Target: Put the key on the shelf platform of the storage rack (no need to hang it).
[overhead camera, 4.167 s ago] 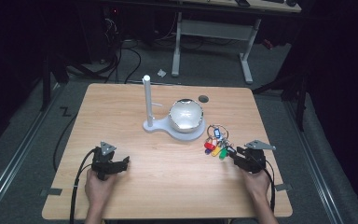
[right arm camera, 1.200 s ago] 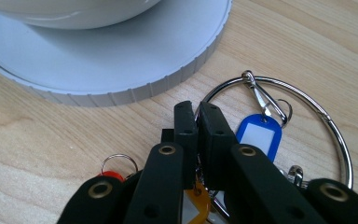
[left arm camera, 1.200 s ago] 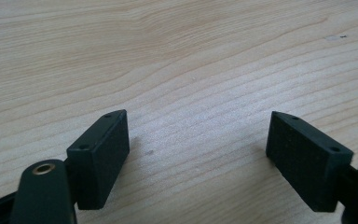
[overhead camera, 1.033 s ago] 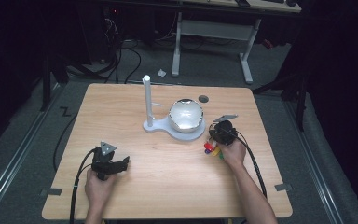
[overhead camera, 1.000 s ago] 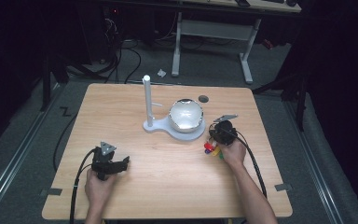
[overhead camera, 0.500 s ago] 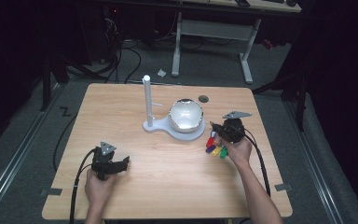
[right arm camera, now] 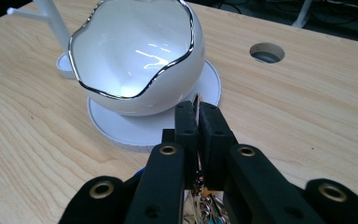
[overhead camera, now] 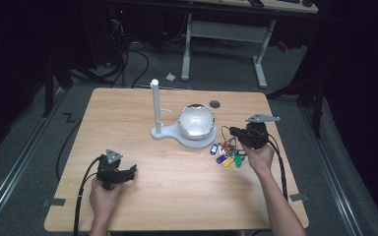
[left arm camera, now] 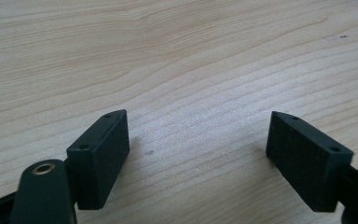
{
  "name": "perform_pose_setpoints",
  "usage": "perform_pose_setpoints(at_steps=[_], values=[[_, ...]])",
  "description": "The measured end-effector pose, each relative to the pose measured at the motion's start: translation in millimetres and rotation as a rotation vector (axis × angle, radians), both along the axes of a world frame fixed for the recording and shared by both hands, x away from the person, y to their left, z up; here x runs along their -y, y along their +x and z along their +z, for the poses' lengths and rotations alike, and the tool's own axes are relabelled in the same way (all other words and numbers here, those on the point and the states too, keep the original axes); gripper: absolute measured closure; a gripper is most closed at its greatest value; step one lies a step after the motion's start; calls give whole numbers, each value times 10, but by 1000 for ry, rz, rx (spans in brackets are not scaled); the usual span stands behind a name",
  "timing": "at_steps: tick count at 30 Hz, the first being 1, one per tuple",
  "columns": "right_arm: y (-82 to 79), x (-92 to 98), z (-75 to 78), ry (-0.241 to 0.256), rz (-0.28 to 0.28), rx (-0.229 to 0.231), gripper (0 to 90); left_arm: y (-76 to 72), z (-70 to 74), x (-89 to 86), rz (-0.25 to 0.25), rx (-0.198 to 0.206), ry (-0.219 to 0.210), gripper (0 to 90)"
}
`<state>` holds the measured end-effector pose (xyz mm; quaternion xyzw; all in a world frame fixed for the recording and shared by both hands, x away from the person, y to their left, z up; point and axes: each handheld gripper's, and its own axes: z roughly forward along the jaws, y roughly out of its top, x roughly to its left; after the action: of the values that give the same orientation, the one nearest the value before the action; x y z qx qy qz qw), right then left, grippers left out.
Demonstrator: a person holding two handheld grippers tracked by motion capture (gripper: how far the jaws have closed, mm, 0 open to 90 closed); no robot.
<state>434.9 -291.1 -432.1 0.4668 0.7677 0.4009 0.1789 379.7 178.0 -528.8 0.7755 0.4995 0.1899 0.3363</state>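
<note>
A bunch of keys with coloured tags [overhead camera: 228, 156] hangs from my right gripper [overhead camera: 232, 132], just right of the white bowl [overhead camera: 196, 121]. In the right gripper view the jaws are shut on a thin metal key ring [right arm camera: 197, 103], with keys [right arm camera: 204, 205] dangling below them. The white silver-rimmed bowl [right arm camera: 133, 56] sits on a round white base [right arm camera: 142, 128] directly ahead. A white post [overhead camera: 154, 102] rises from the same stand. My left gripper [overhead camera: 130, 171] rests open near the table's front left, with bare wood between its pads [left arm camera: 100, 156].
A round cable hole [overhead camera: 215, 104] lies behind the bowl, and appears again as a hole [right arm camera: 266, 52] in the right gripper view. Wooden tabletop [overhead camera: 128, 128] spreads left of the stand. Dark floor with cables and a desk frame [overhead camera: 226, 34] lies beyond the far edge.
My right gripper moved from the front right up to the keys, shut on their ring and lifted it slightly to the right. The left gripper stayed still.
</note>
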Motion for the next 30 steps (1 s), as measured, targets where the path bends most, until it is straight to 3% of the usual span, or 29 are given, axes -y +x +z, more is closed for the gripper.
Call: perform_pose_setpoints(at_steps=[18,23,30], values=[[-167,132,264,42,33,42,878,1,0,0,0,0,0,217],[-206,136,426,38,47,67,878,1,0,0,0,0,0,217],[-219,154,539,45,49,79,878,1,0,0,0,0,0,217]])
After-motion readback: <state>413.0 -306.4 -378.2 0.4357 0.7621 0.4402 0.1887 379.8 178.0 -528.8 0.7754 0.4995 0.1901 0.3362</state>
